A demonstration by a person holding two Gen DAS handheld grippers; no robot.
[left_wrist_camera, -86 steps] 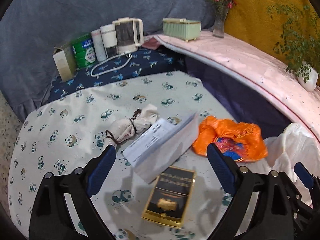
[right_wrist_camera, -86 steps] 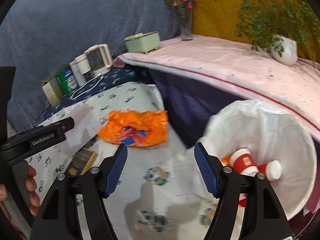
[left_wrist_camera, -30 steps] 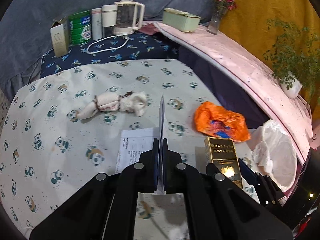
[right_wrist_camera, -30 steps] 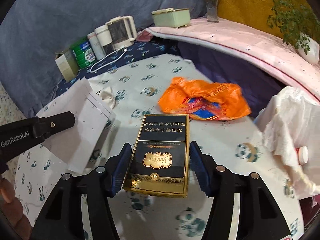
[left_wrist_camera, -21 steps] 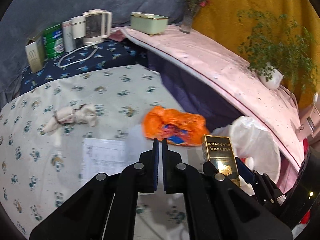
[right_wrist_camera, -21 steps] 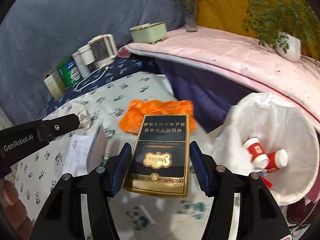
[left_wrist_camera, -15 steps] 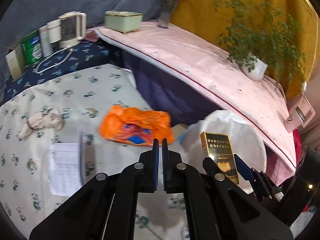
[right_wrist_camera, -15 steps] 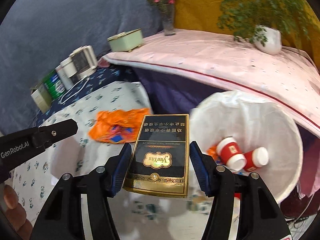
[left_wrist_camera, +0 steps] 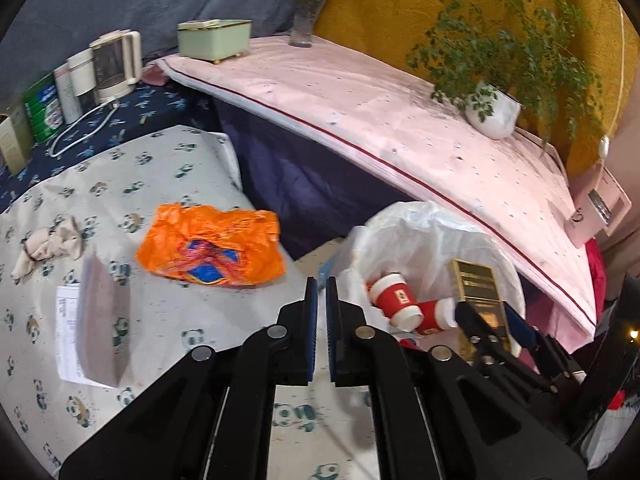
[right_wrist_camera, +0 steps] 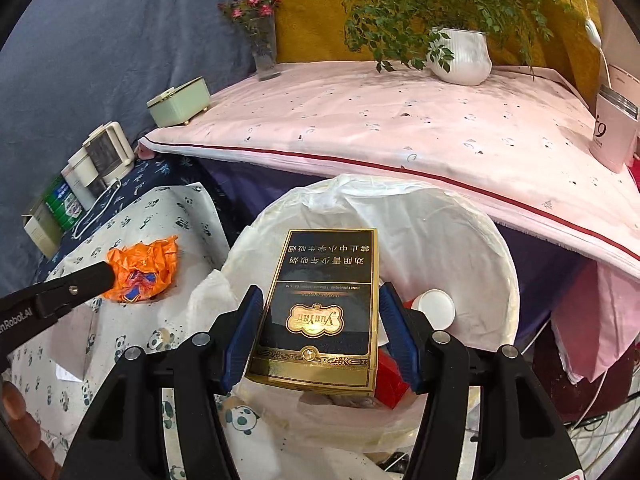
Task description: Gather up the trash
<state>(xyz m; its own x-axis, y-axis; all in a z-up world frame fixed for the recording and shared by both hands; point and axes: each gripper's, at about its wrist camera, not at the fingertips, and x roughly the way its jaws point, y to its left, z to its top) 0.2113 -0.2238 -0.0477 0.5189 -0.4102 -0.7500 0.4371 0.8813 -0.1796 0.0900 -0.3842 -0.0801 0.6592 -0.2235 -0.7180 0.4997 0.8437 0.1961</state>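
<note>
The right gripper (right_wrist_camera: 320,332) clamps the black-and-gold cigarette box (right_wrist_camera: 322,306) by its long sides, holding it over the open mouth of the white-lined trash bin (right_wrist_camera: 472,240), where red-and-white cups (left_wrist_camera: 396,300) lie. The bin stands just beside the edge of the panda-print table (left_wrist_camera: 168,312), under the overhanging pink cloth (right_wrist_camera: 400,128). The left gripper (left_wrist_camera: 322,304), jaws pinched together on nothing, hangs over the table's edge near the bin. Orange bag (left_wrist_camera: 212,246) and folded paper (left_wrist_camera: 96,320) lie apart on open tabletop.
</note>
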